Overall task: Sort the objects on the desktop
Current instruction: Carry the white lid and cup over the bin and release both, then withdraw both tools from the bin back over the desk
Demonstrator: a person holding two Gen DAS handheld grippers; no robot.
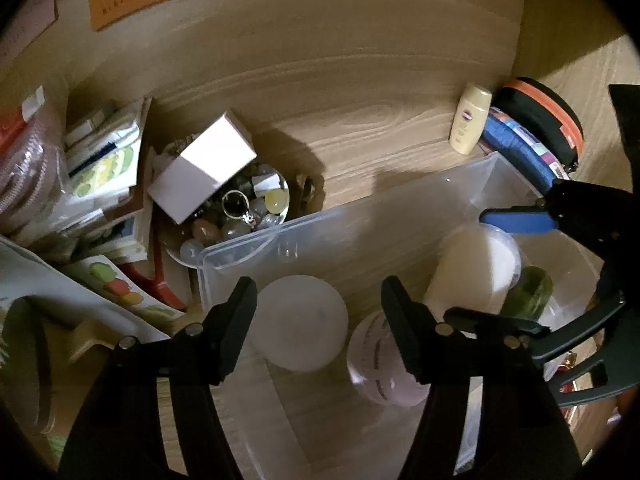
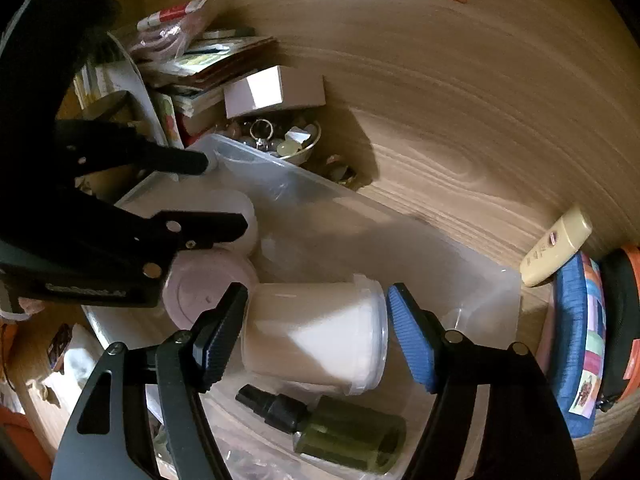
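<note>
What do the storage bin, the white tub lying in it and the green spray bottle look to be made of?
Storage bin: clear, glossy plastic; the wood grain shows through its walls.
White tub: probably translucent, frosted plastic with a ribbed lid rim; the contents look white.
Green spray bottle: tinted see-through body, plastic or glass, I cannot tell which, with a matte black pump head that looks like plastic.

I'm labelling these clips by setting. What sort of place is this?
Probably a cluttered home desk: a wood-grain top, a pile of books and papers, a bowl of beads and trinkets, and a clear plastic bin holding toiletry-like containers.
</note>
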